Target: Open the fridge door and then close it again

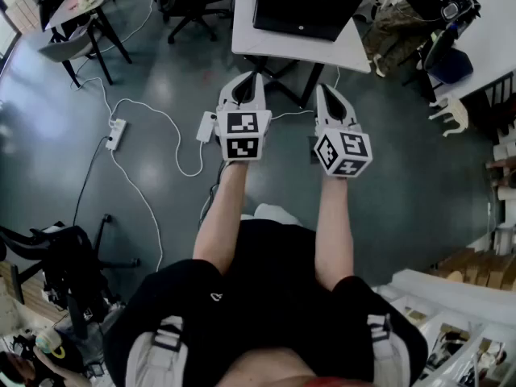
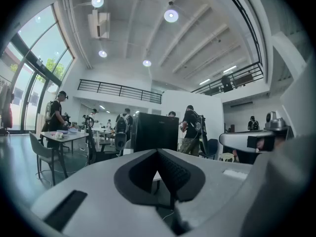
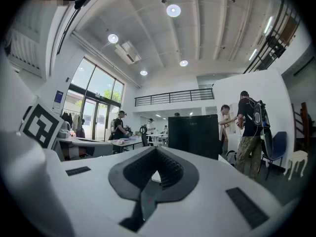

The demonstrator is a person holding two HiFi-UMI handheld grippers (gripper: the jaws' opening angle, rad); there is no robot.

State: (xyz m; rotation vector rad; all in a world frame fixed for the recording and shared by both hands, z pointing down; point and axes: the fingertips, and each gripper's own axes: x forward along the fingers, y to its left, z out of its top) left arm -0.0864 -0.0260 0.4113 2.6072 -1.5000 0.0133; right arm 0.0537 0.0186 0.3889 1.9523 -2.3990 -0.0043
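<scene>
- Both grippers first, from the head view: your left gripper [image 1: 245, 79] and right gripper [image 1: 327, 91] are held side by side, jaws together and empty. The black box I take for the fridge [image 1: 313, 2] stands on the white table [image 1: 262, 43], ahead of both tips and well apart from them
- Left gripper view: jaws shut on nothing. The fridge [image 2: 154, 131] stands upright just above the tips, almost dead ahead
- Right gripper view: jaws shut, nothing between them. The fridge [image 3: 196, 135] stands upright, ahead and a little right of the tips; neither gripper looks clearly nearer, and I cannot tell where its handle is
</scene>
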